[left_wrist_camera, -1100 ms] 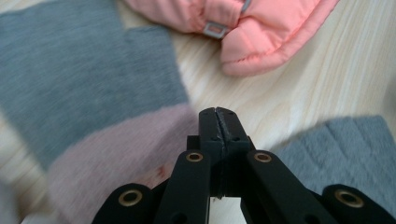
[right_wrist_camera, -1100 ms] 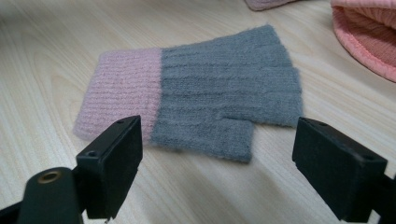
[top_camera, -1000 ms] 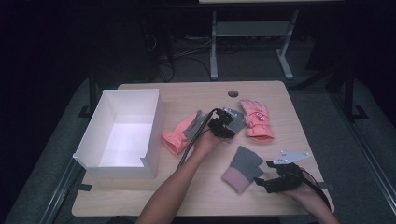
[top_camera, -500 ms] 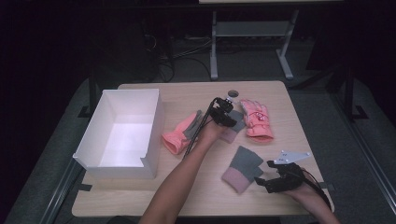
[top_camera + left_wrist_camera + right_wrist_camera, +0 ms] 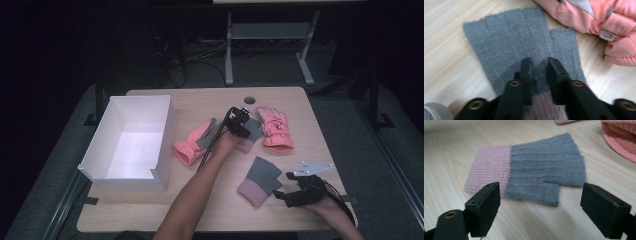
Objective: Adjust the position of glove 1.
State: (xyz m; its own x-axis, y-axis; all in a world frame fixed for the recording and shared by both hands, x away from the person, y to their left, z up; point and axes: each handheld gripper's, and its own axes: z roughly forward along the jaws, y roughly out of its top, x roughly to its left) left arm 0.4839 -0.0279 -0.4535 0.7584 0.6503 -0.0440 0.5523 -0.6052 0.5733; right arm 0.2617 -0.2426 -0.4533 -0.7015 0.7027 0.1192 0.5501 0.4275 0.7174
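Observation:
A grey fingerless glove [image 5: 524, 37] with a pink cuff lies flat mid-table, next to a pink ski glove [image 5: 274, 127]. My left gripper [image 5: 241, 122] points down onto it. Its jaws have just been closing and stand a narrow gap apart, tips on the grey knit [image 5: 537, 63], with fabric showing between them. A matching grey and pink glove [image 5: 259, 180] lies nearer the front edge. My right gripper [image 5: 279, 193] rests just right of it, open wide, and that glove [image 5: 536, 175] lies flat beyond the jaws, untouched.
A white open box [image 5: 165, 130] stands at the table's left. Another pink glove [image 5: 192, 142] lies between the box and my left forearm. The ski glove's strap buckle [image 5: 607, 35] is close to the left jaws. A round hole [image 5: 249, 100] sits near the far edge.
My left gripper has shifted a little toward the far side, settling on the grey glove beside the ski glove. The right gripper and the near glove have not moved.

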